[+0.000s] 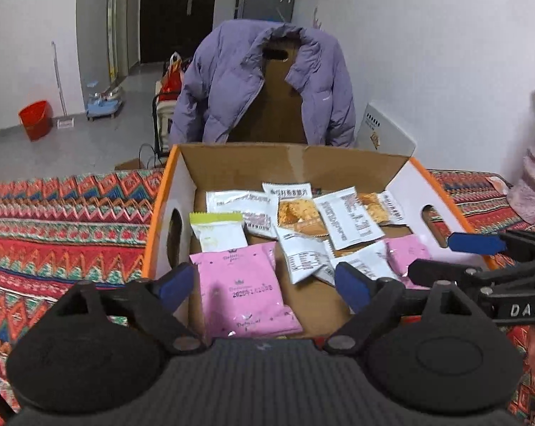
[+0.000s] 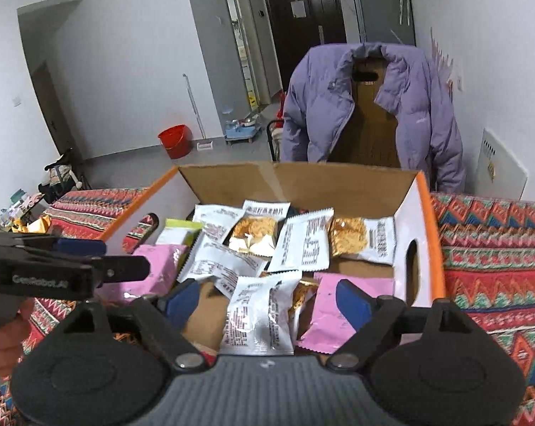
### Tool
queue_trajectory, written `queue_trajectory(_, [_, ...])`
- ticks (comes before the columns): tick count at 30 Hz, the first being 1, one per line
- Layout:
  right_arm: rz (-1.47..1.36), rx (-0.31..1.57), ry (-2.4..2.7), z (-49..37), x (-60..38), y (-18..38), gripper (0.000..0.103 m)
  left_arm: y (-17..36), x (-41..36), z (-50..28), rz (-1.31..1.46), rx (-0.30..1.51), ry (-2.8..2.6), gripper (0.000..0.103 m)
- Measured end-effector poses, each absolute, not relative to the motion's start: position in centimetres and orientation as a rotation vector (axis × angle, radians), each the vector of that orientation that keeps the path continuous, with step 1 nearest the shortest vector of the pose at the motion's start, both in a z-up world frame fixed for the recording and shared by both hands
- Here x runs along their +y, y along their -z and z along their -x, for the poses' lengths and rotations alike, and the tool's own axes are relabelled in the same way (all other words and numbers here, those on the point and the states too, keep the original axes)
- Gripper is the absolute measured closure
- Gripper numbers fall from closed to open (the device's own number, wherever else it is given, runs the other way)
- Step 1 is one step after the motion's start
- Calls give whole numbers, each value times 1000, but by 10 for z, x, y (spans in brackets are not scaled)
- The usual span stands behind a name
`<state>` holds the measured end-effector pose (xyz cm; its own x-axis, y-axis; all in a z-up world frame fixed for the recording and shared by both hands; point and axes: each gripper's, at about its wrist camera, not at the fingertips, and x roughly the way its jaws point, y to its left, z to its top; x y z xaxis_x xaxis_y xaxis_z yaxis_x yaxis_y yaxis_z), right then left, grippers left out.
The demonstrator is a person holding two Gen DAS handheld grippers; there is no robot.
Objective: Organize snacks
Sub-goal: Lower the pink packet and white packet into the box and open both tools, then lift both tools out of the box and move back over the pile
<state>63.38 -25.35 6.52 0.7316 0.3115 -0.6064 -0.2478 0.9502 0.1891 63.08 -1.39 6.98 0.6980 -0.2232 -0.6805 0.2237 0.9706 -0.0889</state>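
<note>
Left hand-held gripper [image 1: 265, 280]: your fingers spread wide, holding nothing, over the near edge of the cardboard box [image 1: 292, 158].
Right hand-held gripper [image 2: 267, 300]: also wide and unloaded, above the box's near right corner.
Pink packets [image 1: 246, 294]: nearest, on the box floor.
White packets [image 2: 255, 316]: scattered mid-box.
Orange-filled packets [image 2: 255, 232]: toward the far wall.
Box: sits on the patterned cloth [image 1: 54, 220].
Purple jacket [image 1: 232, 81]: beyond the box.

- Between the left gripper [image 1: 265, 280] fingers lay a pink packet [image 1: 246, 294].
- Ahead, packets crowded the box [image 1: 288, 163] floor; bare cardboard showed beside the right finger.
</note>
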Motion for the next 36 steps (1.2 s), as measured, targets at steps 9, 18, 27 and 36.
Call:
queue_trajectory(9, [-36,598,-286,-566,-262,-115,2,-120,-11,-555,-34,645,237,4])
queue_trajectory(18, [2,495,-264,-464,-267,-135,0,-147,-8,-440,-36,502,246,0])
queue_trajectory(27, [36,410,-290,-356,-265,-130,0,-129,-1,-331,-39,430,218,0])
queue_trajectory(36, [67,357,-332,-256,-257,-111,0,-105,14,-228,7,395,211,0])
